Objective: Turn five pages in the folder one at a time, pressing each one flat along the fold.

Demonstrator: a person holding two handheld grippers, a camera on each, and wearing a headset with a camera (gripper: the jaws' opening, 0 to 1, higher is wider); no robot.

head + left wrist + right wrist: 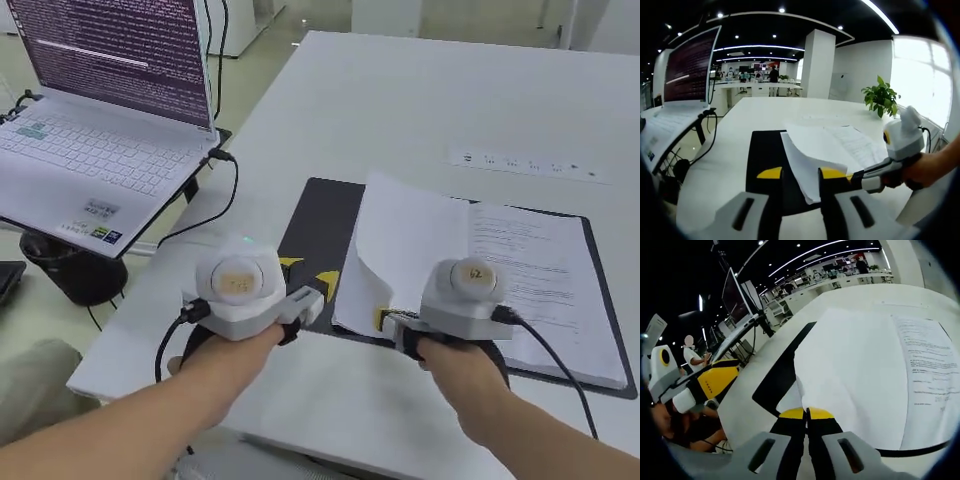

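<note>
At the folder's [312, 215] near edge, right tool [807, 413] pinches the page [410, 250] corner. The paper looks light, floppy, easily creased. Left tool [801, 174] stands apart.

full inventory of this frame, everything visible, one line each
table: 1, white, under everything
folder: 1, black, open on the table
lifted page: 1, white, curled up over the fold
printed sheets: 1 stack, white, flat on the folder's right side
laptop: 1, white, on a stand at left
cable: 1, black, plugged into the laptop
plant: 1, green, beyond the table
left gripper: white, yellow tips, open, near the folder's left cover
right gripper: same colours, shut on the lifted page
</note>
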